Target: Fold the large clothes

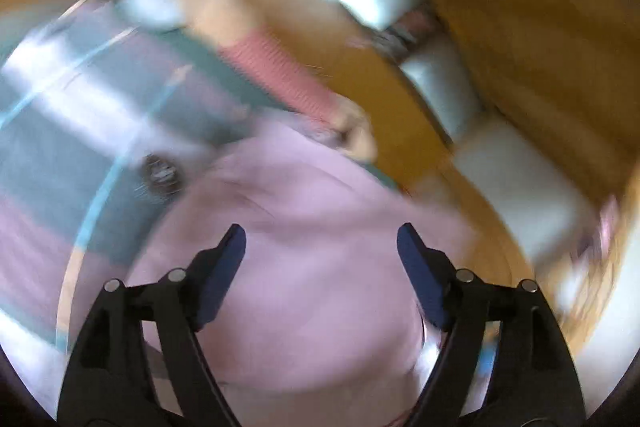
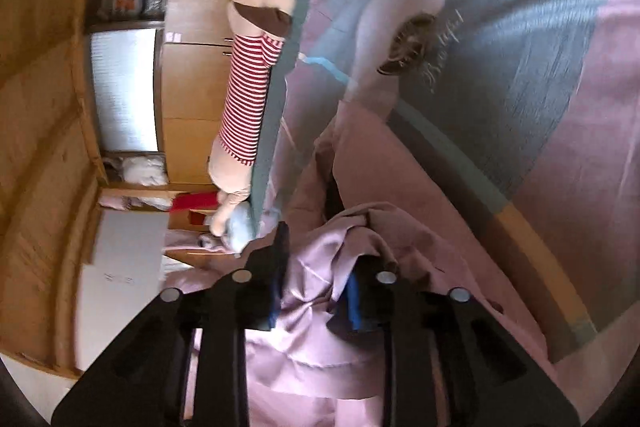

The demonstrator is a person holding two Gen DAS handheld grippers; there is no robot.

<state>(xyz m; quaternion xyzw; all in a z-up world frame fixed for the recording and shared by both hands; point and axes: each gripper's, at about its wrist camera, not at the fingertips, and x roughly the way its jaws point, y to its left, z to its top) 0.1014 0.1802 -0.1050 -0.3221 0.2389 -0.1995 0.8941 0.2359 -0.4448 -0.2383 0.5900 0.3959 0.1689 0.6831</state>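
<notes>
A large pink garment (image 1: 312, 267) lies on the patterned bed cover (image 1: 60, 147). In the blurred left wrist view my left gripper (image 1: 321, 237) is open above it, with nothing between the blue pads. In the right wrist view my right gripper (image 2: 320, 247) is shut on a bunched fold of the pink garment (image 2: 312, 307), which drapes over and between the fingers. Another flat part of the garment (image 2: 380, 155) stretches ahead toward the bed cover (image 2: 520, 67).
A long plush toy in a red-and-white striped shirt (image 2: 244, 95) lies along the bed's edge, and shows blurred in the left wrist view (image 1: 280, 79). Wooden cabinets with frosted panels (image 2: 124, 87) and shelves of bundles stand beyond. A dark printed figure (image 2: 408, 43) marks the cover.
</notes>
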